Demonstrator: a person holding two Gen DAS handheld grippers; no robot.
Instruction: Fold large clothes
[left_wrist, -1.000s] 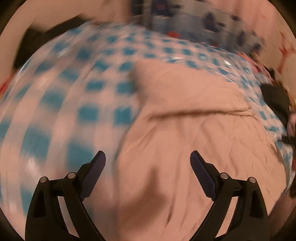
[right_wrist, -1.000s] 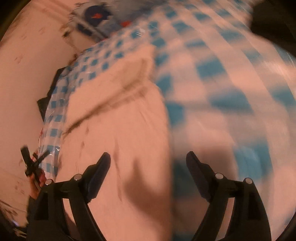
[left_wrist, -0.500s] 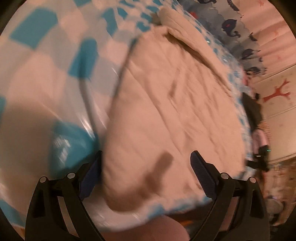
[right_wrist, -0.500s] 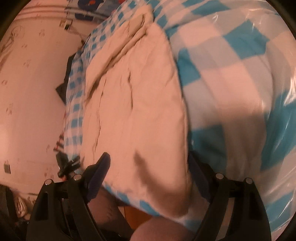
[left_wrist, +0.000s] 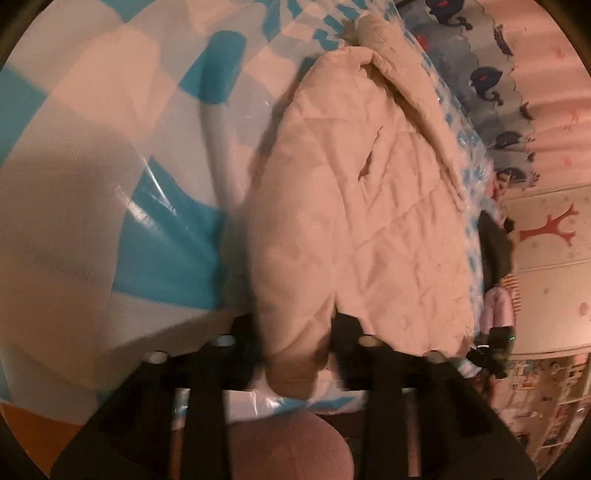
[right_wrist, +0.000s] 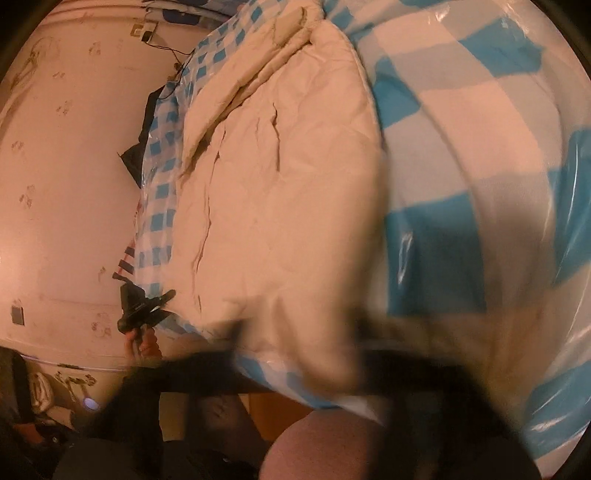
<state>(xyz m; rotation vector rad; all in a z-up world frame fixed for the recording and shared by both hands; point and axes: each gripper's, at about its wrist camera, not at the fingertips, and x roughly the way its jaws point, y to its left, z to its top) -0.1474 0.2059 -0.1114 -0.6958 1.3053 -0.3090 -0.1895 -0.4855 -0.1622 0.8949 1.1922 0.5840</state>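
Observation:
A beige quilted garment (left_wrist: 369, 206) lies spread on a table under a blue-and-white checked cloth (left_wrist: 92, 184) with clear plastic over it. My left gripper (left_wrist: 297, 332) is closing its jaws, and the garment's near corner sits pinched between the dark fingers. In the right wrist view, my right gripper (right_wrist: 314, 343) is blurred and shut on the other near corner of the garment (right_wrist: 277, 184). Each view also shows the other gripper small at the table's near edge: the right gripper (left_wrist: 491, 347), and the left gripper (right_wrist: 142, 310) in a hand.
A knee in pinkish trousers (left_wrist: 288, 443) sits just under the table's near edge. A dark cloth (left_wrist: 495, 243) lies beside the garment at the table's side. A whale-print curtain (left_wrist: 480, 81) hangs behind, with shelves (left_wrist: 546, 406) low on the right.
Both grippers came down to the garment's near edge with jaws wide, then closed on its two near corners. The left one also rolled.

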